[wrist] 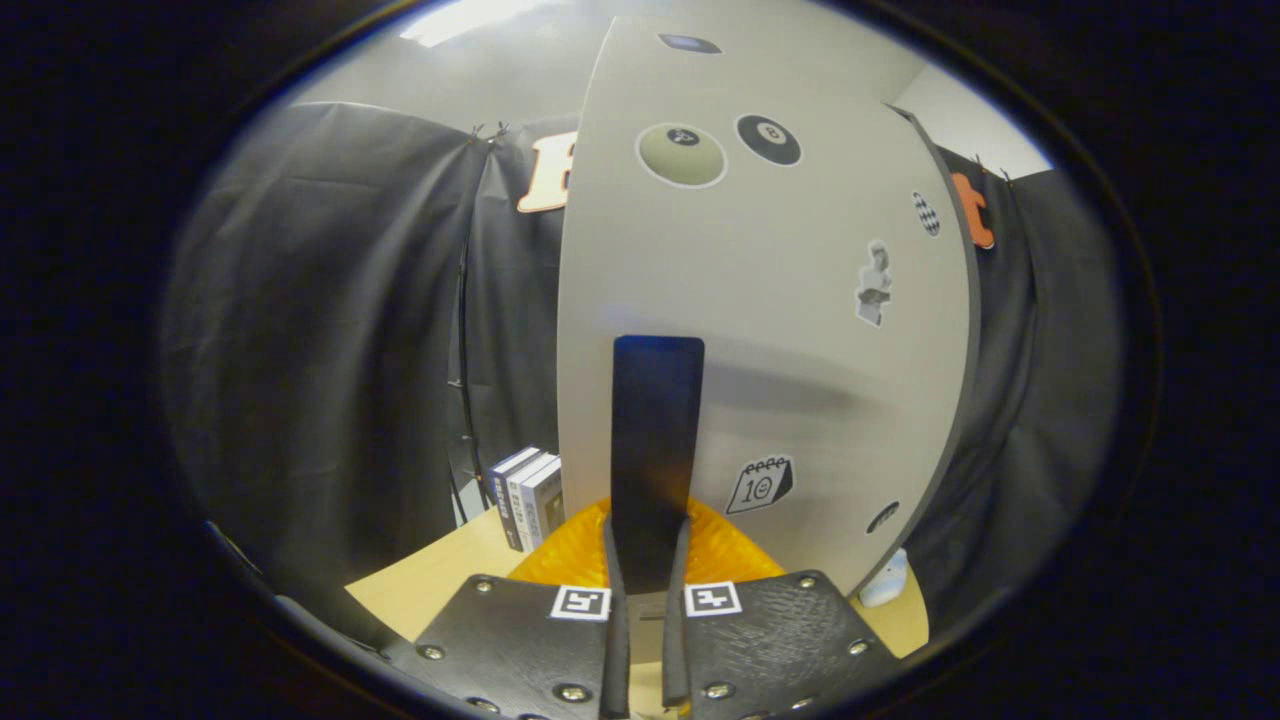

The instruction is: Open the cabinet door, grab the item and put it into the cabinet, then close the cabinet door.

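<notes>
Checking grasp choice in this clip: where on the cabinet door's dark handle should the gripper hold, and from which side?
Grip the black handle on its lower stalk, straight on from the front. It is a thin upright slab standing off the white cabinet door, so the fingers fit either side. The gripper already sits closed on it there.

the cabinet door (760, 330) hides most of the orange item (575, 560) and a pale thing (888, 582) at its corner — the gripper (648, 560) fingers' bases are cut off.
</notes>
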Demonstrator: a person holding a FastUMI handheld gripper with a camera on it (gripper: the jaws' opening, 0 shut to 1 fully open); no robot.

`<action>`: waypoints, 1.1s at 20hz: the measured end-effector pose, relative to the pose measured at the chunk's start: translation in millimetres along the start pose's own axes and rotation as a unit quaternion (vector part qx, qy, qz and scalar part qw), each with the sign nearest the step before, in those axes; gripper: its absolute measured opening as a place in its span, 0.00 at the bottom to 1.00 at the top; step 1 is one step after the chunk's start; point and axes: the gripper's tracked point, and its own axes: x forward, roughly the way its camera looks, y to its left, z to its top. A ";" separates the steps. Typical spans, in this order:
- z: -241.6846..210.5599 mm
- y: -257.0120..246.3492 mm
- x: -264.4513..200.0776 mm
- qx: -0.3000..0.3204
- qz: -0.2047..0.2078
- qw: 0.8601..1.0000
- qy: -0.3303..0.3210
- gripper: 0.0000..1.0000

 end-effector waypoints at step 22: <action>-8.2 -80.1 -104.1 0.049 -0.152 0.987 0.001 0.12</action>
